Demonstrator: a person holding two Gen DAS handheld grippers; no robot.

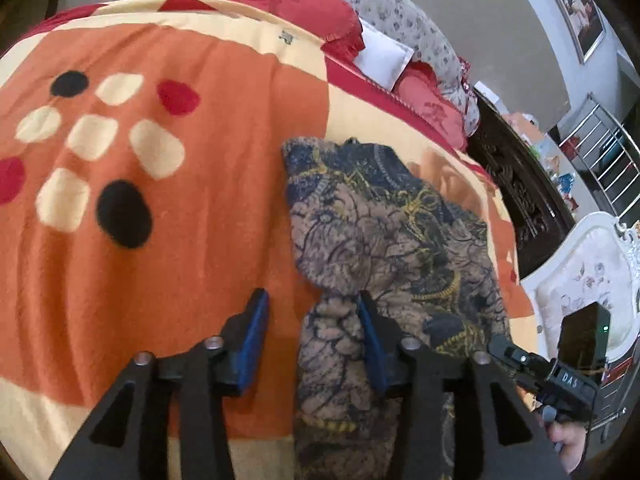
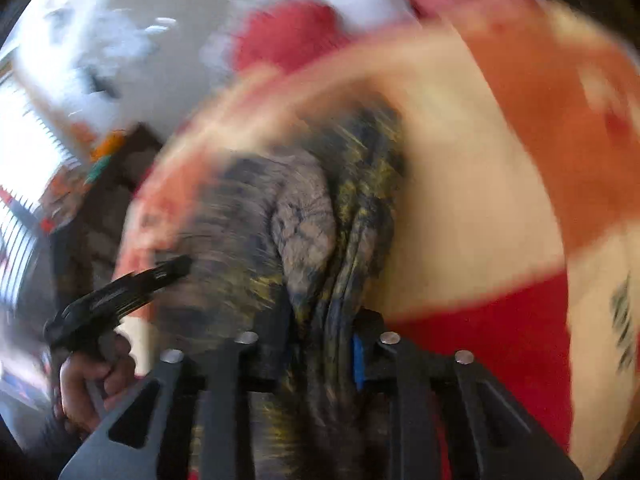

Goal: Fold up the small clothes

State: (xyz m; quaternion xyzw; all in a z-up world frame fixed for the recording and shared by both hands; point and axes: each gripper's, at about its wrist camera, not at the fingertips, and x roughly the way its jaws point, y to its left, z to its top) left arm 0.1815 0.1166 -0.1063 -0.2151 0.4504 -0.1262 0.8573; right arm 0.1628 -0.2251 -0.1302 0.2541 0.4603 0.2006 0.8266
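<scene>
Blanket (image 1: 168,248) — orange and cream, with black, red and cream spots, spread over the bed and filling most of the left wrist view; in the right wrist view (image 2: 480,184) it showed blurred, cream and orange with a red band.

Cushions (image 1: 296,8) — red, heaped at the far end of the bed against a flowered grey cover, with a white pillow (image 1: 380,54) tucked beside them.

Chair (image 1: 580,280) — white, ornate, at the right edge beyond the bed.

Garment (image 1: 384,232) — small, brown and navy with a yellow chain print, lying rumpled on the blanket towards the bed's right side; one narrow part of it ran back towards the left gripper. In the right wrist view (image 2: 304,224) it appeared bunched and streaked by motion.

Left gripper (image 1: 312,344) — black with blue pads, fingers partly apart; the garment lay between them against the right pad, while the left pad stood clear over bare blanket, so nothing was pinched.

Right gripper (image 2: 320,344) — fingers narrow, a gathered fold of the garment running between them; picture too blurred to tell whether the pads pressed on it.

Hand (image 2: 92,384) — wrapped around the left gripper's handle, low at the left of the right wrist view.
</scene>
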